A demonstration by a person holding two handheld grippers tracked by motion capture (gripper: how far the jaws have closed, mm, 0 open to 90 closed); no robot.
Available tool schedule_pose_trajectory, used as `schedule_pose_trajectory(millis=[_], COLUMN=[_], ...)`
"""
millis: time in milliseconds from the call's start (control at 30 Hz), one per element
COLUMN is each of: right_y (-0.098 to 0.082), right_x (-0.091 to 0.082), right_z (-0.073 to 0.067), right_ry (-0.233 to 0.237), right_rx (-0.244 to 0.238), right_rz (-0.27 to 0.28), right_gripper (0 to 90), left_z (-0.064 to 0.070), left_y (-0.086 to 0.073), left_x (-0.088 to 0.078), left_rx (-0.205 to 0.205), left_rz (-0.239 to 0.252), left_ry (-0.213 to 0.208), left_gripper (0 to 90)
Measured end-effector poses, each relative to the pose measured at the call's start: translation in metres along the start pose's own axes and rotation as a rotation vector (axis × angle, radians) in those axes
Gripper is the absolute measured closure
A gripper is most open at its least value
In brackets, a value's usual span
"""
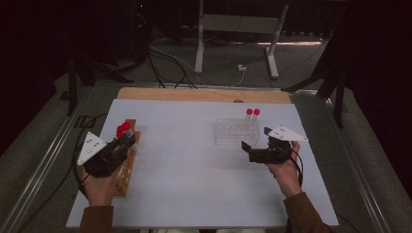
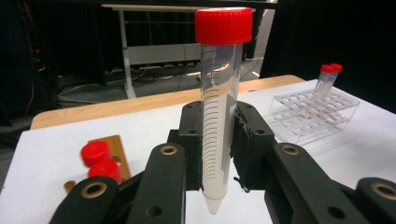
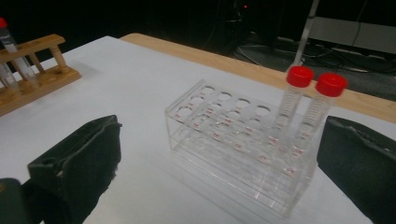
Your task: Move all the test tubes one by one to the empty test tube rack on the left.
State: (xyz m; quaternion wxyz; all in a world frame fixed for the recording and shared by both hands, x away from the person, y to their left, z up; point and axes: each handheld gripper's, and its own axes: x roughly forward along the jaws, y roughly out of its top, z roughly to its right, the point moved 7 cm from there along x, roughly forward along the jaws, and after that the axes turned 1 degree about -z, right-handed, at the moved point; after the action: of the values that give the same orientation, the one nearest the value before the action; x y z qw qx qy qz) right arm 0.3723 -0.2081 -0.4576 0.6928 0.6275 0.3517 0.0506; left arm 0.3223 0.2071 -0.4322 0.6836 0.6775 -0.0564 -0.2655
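Observation:
My left gripper (image 2: 218,149) is shut on a clear red-capped tube (image 2: 219,102), held upright between its pads; in the high view that left gripper (image 1: 121,141) hovers over the wooden rack (image 1: 127,167) at the table's left. Two more red caps (image 2: 99,161) stand in that rack just below. My right gripper (image 3: 224,158) is open with nothing between its jaws, close in front of the clear plastic rack (image 3: 224,135). Two red-capped tubes (image 3: 306,112) stand in the clear rack's far corner. In the high view the right gripper (image 1: 255,143) sits beside the clear rack (image 1: 235,131).
A white board (image 1: 194,170) covers the table, with a wooden strip (image 1: 204,94) along its far edge. A metal stand (image 1: 238,29) and cables lie on the floor beyond. The person's hands (image 1: 286,172) come in from the near edge.

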Motion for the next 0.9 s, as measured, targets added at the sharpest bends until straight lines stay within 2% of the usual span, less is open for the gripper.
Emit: schedule_pose_trajectory(millis=[267,900], right_y=[-0.003,-0.006], right_x=[-0.007,-0.011], right_z=[0.007,0.012], right_ry=[-0.004,-0.007], right_rx=[0.023,0.037], right_rz=[0.023,0.028], right_gripper=[0.0,0.0], left_z=[-0.013,-0.038], left_y=[-0.006,-0.023], left_x=[-0.003,-0.007], left_rx=[-0.016,-0.045], left_rz=[-0.011,-0.034], left_ry=[0.025,0.092], left_gripper=[75.9,75.8])
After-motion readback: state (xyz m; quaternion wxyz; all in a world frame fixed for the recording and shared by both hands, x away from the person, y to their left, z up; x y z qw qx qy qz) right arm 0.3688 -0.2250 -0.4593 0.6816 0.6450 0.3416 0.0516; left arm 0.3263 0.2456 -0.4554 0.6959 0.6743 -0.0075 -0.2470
